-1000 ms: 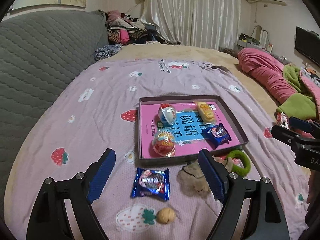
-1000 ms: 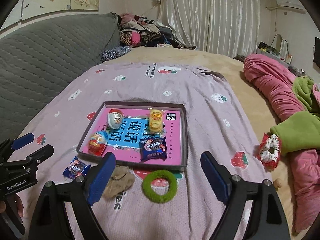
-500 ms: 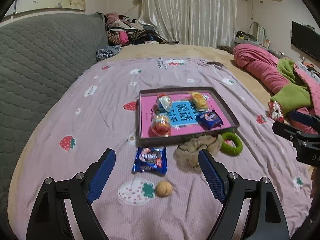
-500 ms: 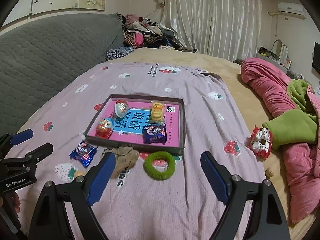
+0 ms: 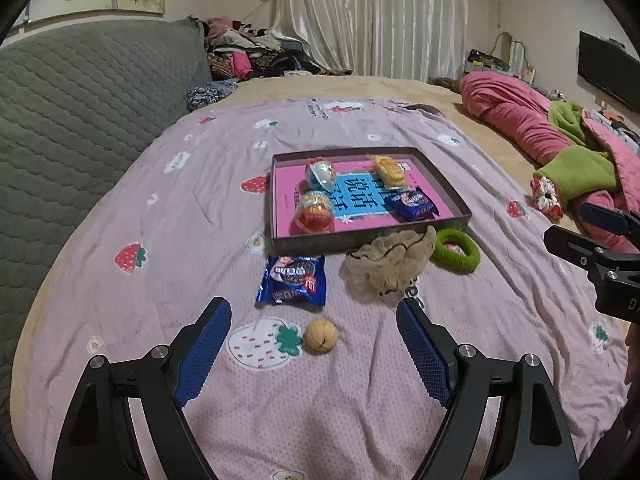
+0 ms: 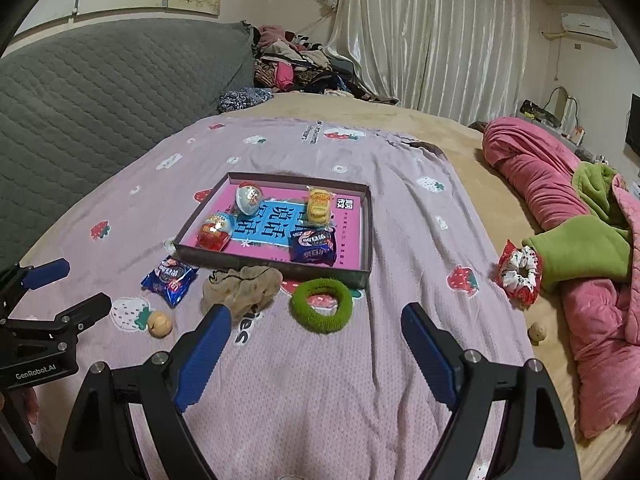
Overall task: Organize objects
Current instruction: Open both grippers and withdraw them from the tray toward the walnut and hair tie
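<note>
Shallow box tray [image 5: 442, 184] sits mid-bed on the strawberry-print blanket [image 5: 160, 240]. Inside it: two foil eggs [image 5: 316, 210], a yellow snack [image 5: 387, 170], one blue snack packet [image 5: 414, 204].

Still outside, along the tray's near wall: second blue packet [image 5: 292, 280], small tan ball [image 5: 321, 336] nearer the camera, crumpled beige cloth [image 5: 390, 264] touching the tray wall, green hair ring [image 5: 456, 250] just beside it. Further out, a red-white scrunchie [image 6: 520, 274] lies against the pink-green bedding [image 6: 580, 240], and a second small ball [image 6: 537, 333] on the tan sheet, well apart from the rest.

Risks, as judged:
- Ball is round and the bedding soft; a pinch off centre could squirt it away.
- Packet lies flat; pads may catch blanket along with it.
- Cloth rests on the tray wall; dragging it may shift the tray.

Left gripper [image 5: 314, 350]: jaws spread wide, nothing between the pads, hovering above the ball. Right gripper [image 6: 316, 354]: likewise spread and empty, above bare blanket near the green ring.
</note>
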Available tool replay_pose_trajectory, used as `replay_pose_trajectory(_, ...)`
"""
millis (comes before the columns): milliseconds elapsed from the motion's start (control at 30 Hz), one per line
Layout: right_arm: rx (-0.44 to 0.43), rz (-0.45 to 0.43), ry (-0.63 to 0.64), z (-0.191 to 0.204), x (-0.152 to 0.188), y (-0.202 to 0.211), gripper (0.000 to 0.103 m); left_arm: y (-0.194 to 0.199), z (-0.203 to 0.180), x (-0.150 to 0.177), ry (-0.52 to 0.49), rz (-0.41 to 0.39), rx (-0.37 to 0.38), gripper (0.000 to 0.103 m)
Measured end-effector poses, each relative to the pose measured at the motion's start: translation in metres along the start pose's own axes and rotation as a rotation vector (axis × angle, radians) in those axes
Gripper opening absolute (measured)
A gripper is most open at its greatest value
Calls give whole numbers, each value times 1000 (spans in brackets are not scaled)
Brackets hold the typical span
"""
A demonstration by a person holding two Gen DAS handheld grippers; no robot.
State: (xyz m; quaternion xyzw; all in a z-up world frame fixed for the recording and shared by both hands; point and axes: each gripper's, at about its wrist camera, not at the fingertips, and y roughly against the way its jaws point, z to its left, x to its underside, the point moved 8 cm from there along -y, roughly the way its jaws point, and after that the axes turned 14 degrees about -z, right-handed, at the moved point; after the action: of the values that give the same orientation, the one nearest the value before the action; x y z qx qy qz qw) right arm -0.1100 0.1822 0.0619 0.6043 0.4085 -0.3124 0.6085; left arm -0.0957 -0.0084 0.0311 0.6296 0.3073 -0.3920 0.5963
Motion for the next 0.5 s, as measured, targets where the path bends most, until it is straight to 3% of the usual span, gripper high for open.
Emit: replay_pose_trajectory(500,-17,33,21,6,30,-6,93,-9,-9,26,19,35,8,86)
